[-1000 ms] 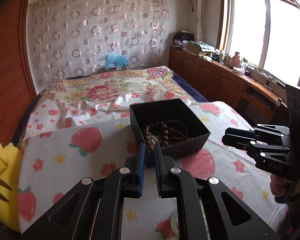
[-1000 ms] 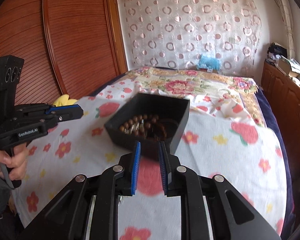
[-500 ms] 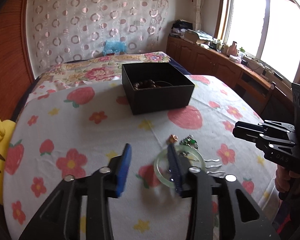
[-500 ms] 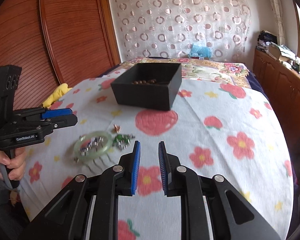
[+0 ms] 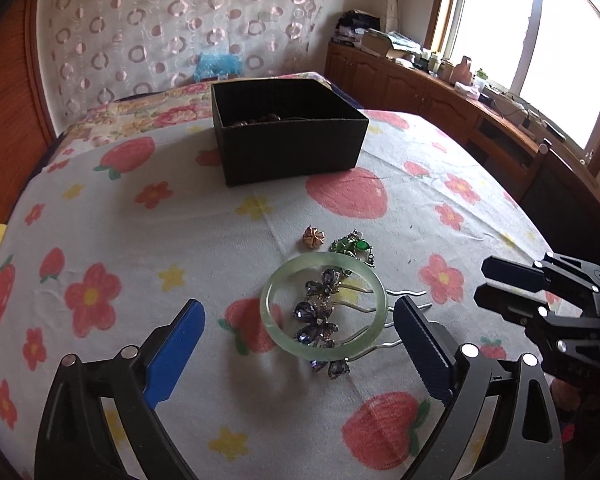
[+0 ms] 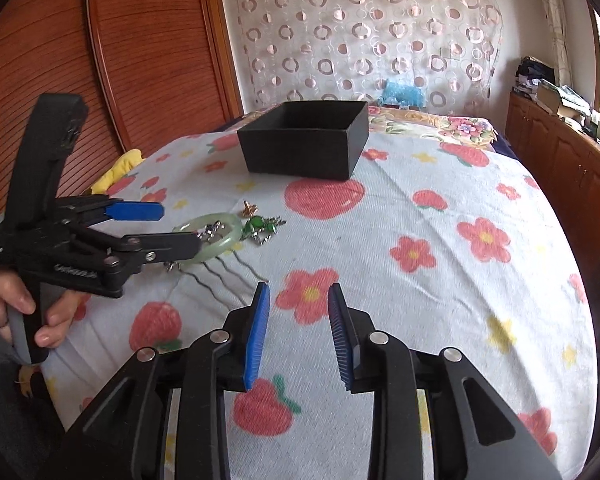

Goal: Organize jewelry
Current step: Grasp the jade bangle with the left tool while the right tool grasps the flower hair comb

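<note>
Left gripper [image 5: 298, 350] fingers spread wide, empty, straddling jade bangle [image 5: 324, 304] at frame centre on desk [image 5: 140, 240]. Right gripper [image 6: 298, 332] part-open, empty. Tip: pinch bangle rim only, dodge hairpin [image 5: 320, 320] inside ring, then black box [image 5: 288, 132] upper centre.

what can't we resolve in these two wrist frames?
- Open black cardboard box: left wrist view shows only some brown beads over its near wall; right wrist view shows none.
- Pale green jade bangle: right wrist view, near side hidden behind the open left gripper.
- Small gold flower-shaped piece: too small there to identify.
</note>
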Demonstrator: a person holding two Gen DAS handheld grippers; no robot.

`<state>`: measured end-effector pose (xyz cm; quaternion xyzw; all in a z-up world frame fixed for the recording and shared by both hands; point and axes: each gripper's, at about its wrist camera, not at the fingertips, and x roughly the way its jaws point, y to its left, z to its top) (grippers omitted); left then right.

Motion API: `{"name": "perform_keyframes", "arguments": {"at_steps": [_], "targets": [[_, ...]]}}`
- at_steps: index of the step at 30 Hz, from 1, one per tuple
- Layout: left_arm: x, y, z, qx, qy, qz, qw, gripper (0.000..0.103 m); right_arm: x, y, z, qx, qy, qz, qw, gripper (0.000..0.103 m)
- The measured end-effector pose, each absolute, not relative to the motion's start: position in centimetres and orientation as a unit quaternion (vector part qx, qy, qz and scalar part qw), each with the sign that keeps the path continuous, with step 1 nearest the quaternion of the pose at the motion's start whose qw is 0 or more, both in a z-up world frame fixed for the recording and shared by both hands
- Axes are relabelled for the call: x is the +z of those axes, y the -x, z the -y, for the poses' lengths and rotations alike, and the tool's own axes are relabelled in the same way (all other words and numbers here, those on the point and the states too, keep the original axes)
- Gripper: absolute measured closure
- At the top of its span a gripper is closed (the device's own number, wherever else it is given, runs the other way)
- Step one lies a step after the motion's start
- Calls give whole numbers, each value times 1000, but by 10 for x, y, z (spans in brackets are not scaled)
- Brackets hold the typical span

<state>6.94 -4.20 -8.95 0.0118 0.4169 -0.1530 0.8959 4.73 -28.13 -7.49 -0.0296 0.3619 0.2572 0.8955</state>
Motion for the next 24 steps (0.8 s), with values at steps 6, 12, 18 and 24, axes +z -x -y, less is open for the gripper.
{"name": "perform_keyframes", "arguments": {"at_steps": [6,12,18,24], "targets": [[-100,-80,51,-164,-11,-438,884,11,-76,-44,279,264,35,-358,895,70],[-99,-83,56,-163,-22,-437,884,15,-76,-39,275,264,48,-352,897,70],[-93,-73,58,-165,-44,-423,890,34,-77,-38,275,264,41,-355,896,70],[-80,-53,40,-158,-31,-397,904,34,-77,-44,279,259,34,-359,896,70]]}}
